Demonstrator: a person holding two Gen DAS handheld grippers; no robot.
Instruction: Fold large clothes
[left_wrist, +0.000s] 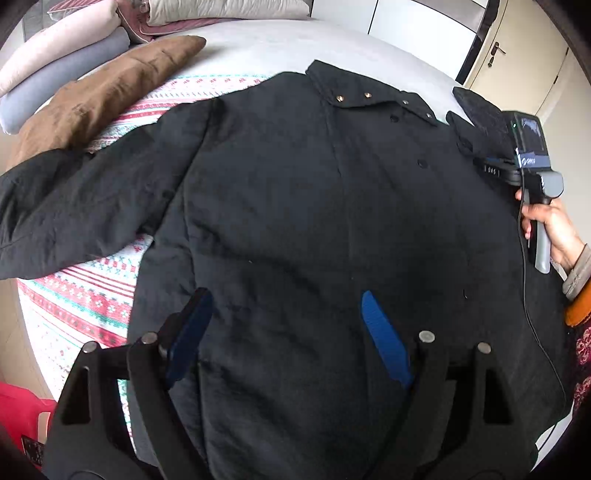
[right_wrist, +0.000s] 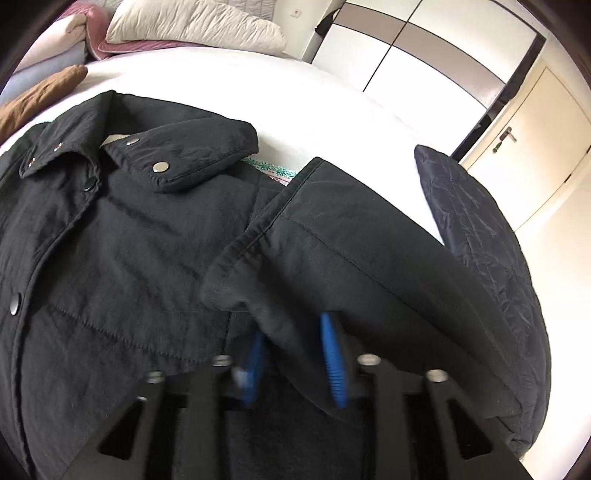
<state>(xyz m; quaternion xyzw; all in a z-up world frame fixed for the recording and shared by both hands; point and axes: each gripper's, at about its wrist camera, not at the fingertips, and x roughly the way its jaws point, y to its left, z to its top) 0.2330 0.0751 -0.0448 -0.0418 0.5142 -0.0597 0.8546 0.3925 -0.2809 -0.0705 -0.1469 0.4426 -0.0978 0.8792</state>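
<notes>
My left tool (left_wrist: 286, 325) spread above the black jacket (left_wrist: 314, 221) lying flat on the bed (left_wrist: 258, 48), my right tool (right_wrist: 295, 354) pinching its sleeve cuff (right_wrist: 280, 280), fingertips hidden by fabric, hem cut off at 6 o'clock.

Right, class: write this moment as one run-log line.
stage: folding sleeve in | left gripper: open over black jacket | right gripper: shut on sleeve | surface: bed
</notes>
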